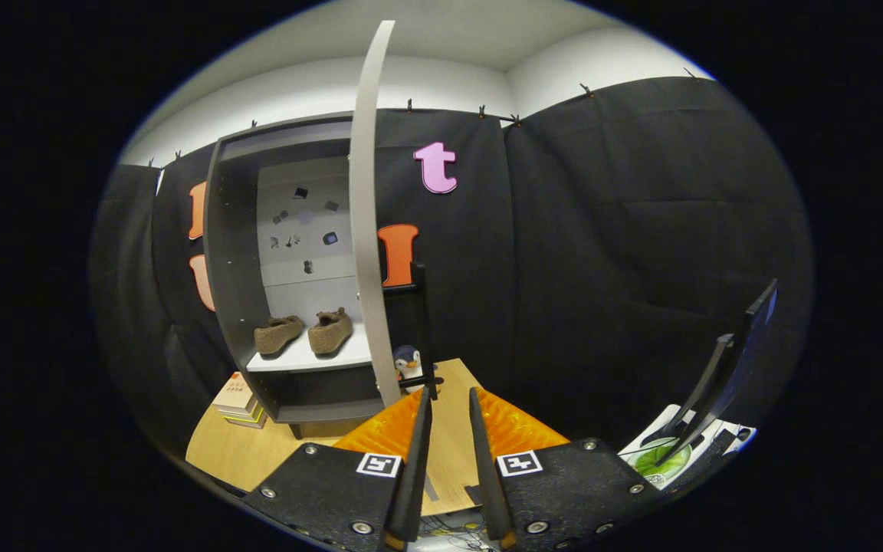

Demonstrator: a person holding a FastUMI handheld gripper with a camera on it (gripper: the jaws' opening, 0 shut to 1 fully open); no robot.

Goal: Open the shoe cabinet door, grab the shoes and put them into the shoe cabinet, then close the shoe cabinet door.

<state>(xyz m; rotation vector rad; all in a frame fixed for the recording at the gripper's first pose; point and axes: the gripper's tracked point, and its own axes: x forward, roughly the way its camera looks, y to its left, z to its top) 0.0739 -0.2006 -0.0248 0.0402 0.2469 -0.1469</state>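
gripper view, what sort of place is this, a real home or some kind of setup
Most likely a staged recording booth, not a home: black cloth is clipped up as walls, and a small open shoe cabinet with two shoes stands on a wooden table. The gripper hangs open, holding nothing.

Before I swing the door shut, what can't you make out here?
- Small dark marks on the cabinet's pale back panel: too small to identify.
- Penguin toy: partly hidden behind the open grey cabinet door.
- Stacked books: partly hidden by the cabinet side.
- Gripper: open, holding nothing.
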